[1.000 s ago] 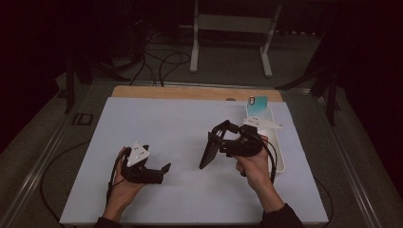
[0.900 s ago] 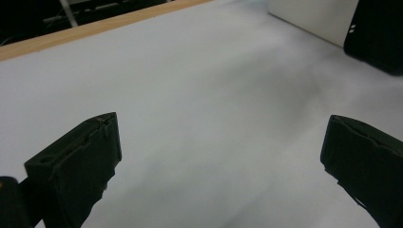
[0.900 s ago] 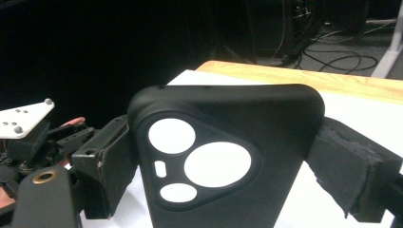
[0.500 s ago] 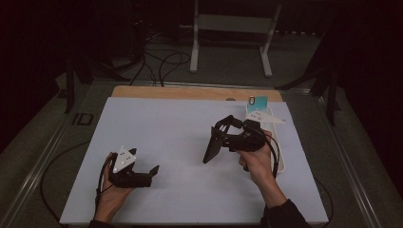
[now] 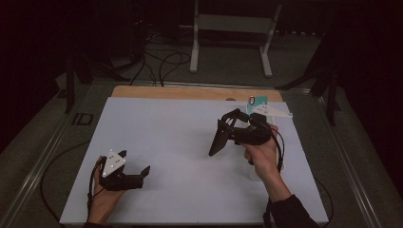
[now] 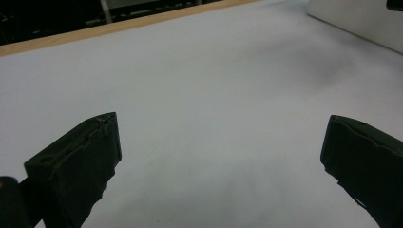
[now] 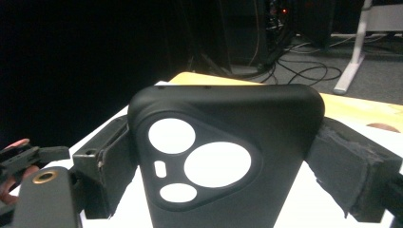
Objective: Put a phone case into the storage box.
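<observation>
Jaws of right gripper (image 5: 223, 137) pinch one black phone case (image 7: 221, 156); left gripper (image 6: 221, 166) jaws spread, empty, over white mat (image 5: 180, 137).

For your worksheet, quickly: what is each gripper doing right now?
Left gripper: open, holding nothing, low over the white table.
Right gripper: closed on a black phone case, held above the table.
</observation>
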